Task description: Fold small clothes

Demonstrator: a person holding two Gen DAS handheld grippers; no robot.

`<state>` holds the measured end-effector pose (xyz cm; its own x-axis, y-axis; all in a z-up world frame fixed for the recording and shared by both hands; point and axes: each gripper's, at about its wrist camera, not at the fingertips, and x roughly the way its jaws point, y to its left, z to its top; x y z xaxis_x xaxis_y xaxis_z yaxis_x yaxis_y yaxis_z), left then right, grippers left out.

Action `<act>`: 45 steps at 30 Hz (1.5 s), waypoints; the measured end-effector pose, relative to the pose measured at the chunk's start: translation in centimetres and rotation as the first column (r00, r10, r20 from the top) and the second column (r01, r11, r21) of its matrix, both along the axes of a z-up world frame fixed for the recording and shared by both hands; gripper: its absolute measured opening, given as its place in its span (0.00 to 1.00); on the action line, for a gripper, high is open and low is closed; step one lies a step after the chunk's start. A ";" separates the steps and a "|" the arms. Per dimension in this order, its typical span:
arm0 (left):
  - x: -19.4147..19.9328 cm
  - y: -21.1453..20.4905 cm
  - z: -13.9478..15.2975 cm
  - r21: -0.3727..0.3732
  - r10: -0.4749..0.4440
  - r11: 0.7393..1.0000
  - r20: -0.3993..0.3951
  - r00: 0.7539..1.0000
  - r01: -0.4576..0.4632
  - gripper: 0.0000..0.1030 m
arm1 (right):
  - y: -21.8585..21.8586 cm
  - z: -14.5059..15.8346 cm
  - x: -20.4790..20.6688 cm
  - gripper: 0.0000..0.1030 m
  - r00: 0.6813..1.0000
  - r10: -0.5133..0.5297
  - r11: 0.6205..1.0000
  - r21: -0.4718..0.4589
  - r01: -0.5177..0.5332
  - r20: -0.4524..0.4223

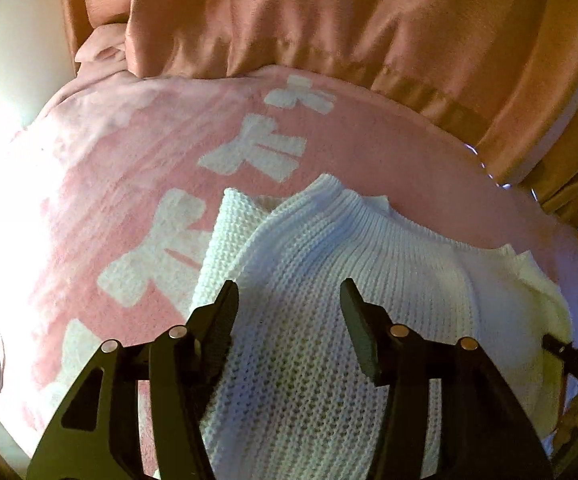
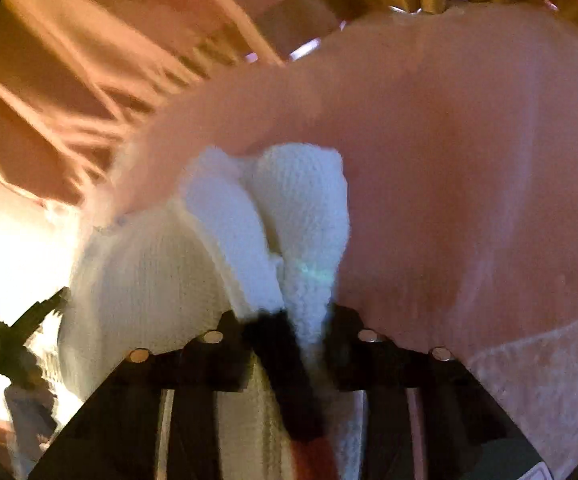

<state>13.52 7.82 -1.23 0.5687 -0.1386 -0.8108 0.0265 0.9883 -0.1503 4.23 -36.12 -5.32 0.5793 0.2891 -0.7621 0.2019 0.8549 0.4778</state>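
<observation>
Left wrist view: a white knitted sweater point(image 1: 329, 280) lies on a pink blanket point(image 1: 109, 168) printed with white bow shapes point(image 1: 257, 152). The ribbed collar point(image 1: 353, 216) of the sweater points away from the camera, and one fold of the knit point(image 1: 233, 224) lies tucked under at the left side. The left tool point(image 1: 289, 300) hovers just above the body of the sweater with its two fingers point(image 1: 225, 312) spread wide apart; nothing lies between them. Orange-brown curtain fabric point(image 1: 329, 20) hangs behind the blanket. At the right edge, part of the other tool is visible beside the sweater.

Right wrist view (blurred): the right tool point(image 2: 309, 320) is closed tightly on a bunched strip of the sweater point(image 2: 313, 216), which rises from between the fingertips in two raised folds. The remaining knit spreads to the left and beneath the tool. The pink blanket point(image 2: 469, 160) fills the right half of the view, and the curtain fabric point(image 2: 89, 60) occupies the upper left. The left tool point(image 2: 21, 320) appears as a dark silhouette at the left edge against bright light.
</observation>
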 end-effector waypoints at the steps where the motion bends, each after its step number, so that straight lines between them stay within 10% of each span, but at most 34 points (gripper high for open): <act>1: 0.0 -0.1 0.0 0.001 -0.011 1.000 -0.004 1.000 0.011 0.50 | 0.3 1.1 -0.2 0.21 1.000 0.003 1.000 -0.021 -0.002 0.031; 6: -0.6 -1.5 -0.1 0.013 -0.074 0.997 -0.004 0.997 0.074 0.55 | -0.8 5.1 -3.3 0.20 0.992 -0.027 0.995 -0.088 0.038 0.126; 13: -1.0 -4.7 -1.0 0.099 -0.139 0.985 -0.026 0.990 0.141 0.55 | -3.1 1.4 -1.2 0.28 0.995 -0.056 0.983 -0.177 0.042 -0.077; 18: -1.0 -5.3 0.3 0.074 -0.117 0.991 0.017 0.993 0.115 0.61 | -1.6 7.2 -3.5 0.50 0.980 -0.117 0.929 -0.331 0.165 0.161; 20: -0.9 -5.7 0.5 0.081 -0.112 0.991 0.036 0.993 0.109 0.62 | -0.4 7.8 -3.0 0.47 0.981 -0.063 0.919 -0.373 0.128 0.181; 23: -0.8 -7.1 0.4 0.142 -0.131 0.982 0.055 0.990 0.122 0.62 | 1.6 5.8 0.0 0.09 0.994 0.066 0.949 -0.313 -0.037 0.082; 27: -0.8 -9.2 -0.2 0.145 -0.171 0.976 0.043 0.984 0.164 0.62 | 0.5 2.3 3.9 0.00 0.997 0.038 0.919 -0.390 -0.062 -0.069; 31: -0.9 -11.2 -0.6 0.140 -0.207 0.970 0.037 0.978 0.200 0.62 | -3.9 4.2 3.1 0.00 0.989 -0.149 0.940 -0.308 0.148 0.021; 33: -1.1 -12.1 -0.7 0.140 -0.227 0.965 0.031 0.973 0.221 0.62 | -3.0 5.1 2.6 0.12 0.994 -0.102 0.955 -0.275 0.110 0.043; 38: -1.7 -13.8 -1.3 0.162 -0.267 0.952 0.022 0.963 0.260 0.62 | -0.5 2.9 3.5 0.04 0.998 -0.027 0.910 -0.414 0.000 -0.059; 41: -2.3 -14.4 -1.5 0.183 -0.292 0.941 0.020 0.956 0.284 0.62 | -1.1 5.1 1.4 0.06 0.999 -0.039 0.948 -0.316 0.043 0.020; 45: -3.5 -14.6 -1.7 0.201 -0.322 0.928 0.006 0.947 0.314 0.62 | 1.4 6.6 -3.0 0.24 0.999 -0.001 0.924 -0.383 0.016 0.040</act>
<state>10.00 -6.76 -2.95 0.5520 -0.1588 -0.8186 0.3459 0.9369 0.0515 1.25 -34.73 1.28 0.6113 -0.0257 -0.7910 0.1980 0.9727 0.1214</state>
